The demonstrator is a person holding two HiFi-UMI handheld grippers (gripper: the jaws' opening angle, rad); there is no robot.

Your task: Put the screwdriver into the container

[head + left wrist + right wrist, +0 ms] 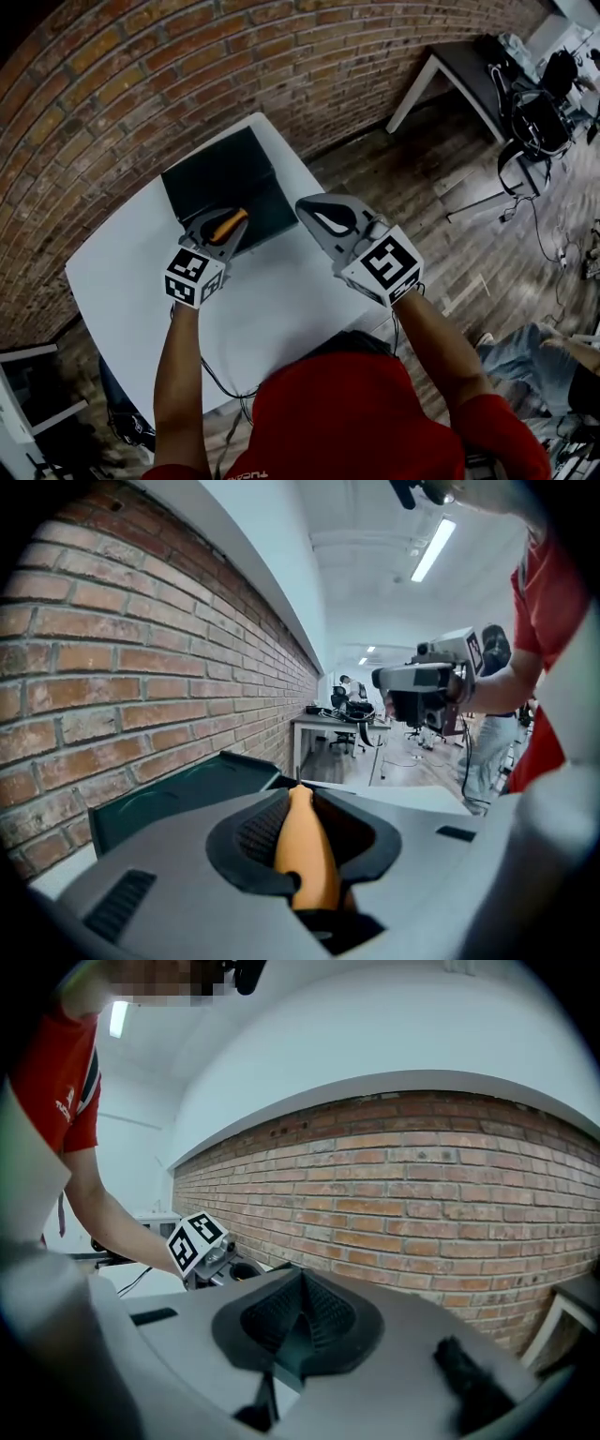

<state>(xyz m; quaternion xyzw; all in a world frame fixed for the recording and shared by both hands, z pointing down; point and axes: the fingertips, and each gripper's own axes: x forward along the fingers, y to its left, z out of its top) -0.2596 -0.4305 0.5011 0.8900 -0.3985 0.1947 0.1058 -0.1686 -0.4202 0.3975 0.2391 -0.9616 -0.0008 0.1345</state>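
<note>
on the white table (281, 314), far side, up against the brick wall (112, 84): dark green open-top container (211, 173). nothing seen inside it from the head view, though the interior is dark and hard to read.

over the container's near edge in the head view: left gripper (227, 228), clamped on the screwdriver (232, 222). in the left gripper view, both pads pressed on the orange handle, one each side, jaws partly apart to the width of the handle. handle runs lengthwise along the jaws, rear end back in the gripper throat, narrow end just past the tips with a thin bit of shaft showing. points toward the container and slightly down. screwdriver off the table, carried in the grip, not yet in the container; cannot tell if it touches the container rim.

to the right, well apart from the left one and beside the container's right corner: right gripper (314, 214). in the right gripper view, ribbed pads brought together in a closed v, nothing between them, aimed at the brick wall.

below the grippers in the head view: bare forearms, red shirt (356, 412). wooden floor (403, 178) right of the table, desk and office chairs (539, 117) further off.
</note>
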